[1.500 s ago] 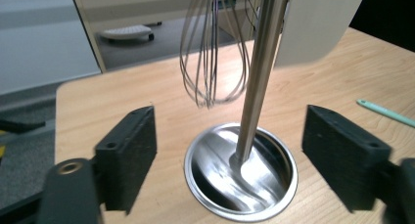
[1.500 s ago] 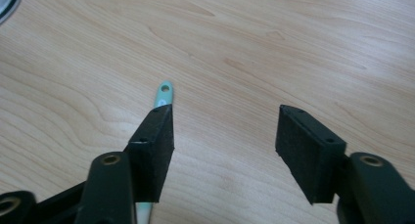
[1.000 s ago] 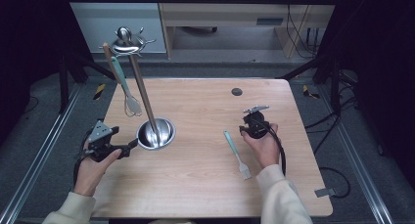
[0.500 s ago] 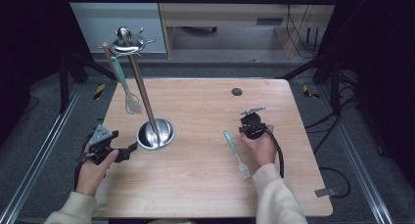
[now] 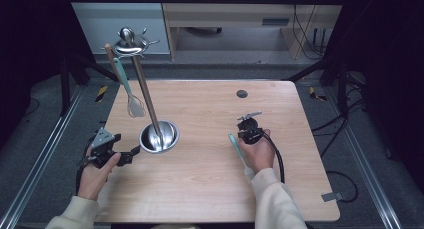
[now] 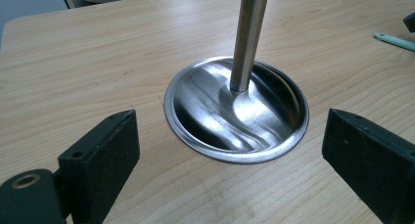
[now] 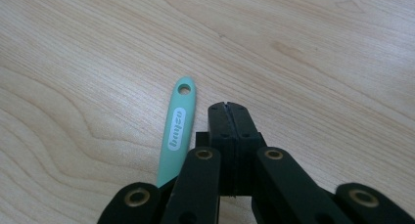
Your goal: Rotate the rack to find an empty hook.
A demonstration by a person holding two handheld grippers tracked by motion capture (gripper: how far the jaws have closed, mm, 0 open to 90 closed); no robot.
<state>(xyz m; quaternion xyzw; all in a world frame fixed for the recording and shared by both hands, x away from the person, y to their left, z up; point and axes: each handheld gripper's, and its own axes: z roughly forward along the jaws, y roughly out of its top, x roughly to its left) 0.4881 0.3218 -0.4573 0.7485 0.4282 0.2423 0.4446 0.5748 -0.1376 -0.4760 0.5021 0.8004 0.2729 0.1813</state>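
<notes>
Jaws of the right gripper (image 7: 229,106) had just closed fully, pads together, nothing between them; the mint-green utensil handle (image 7: 177,131) lay on the table (image 5: 210,189) just beside them. The left gripper (image 6: 230,150) stood wide open, facing the steel stand base (image 6: 215,131).

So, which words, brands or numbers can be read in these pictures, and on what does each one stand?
"ozhang" or similar, in mint letters on a white oval on the mint green handle; the first letters are uncertain.
No other text is readable: the steel stand, the table and both grippers carry none.
</notes>
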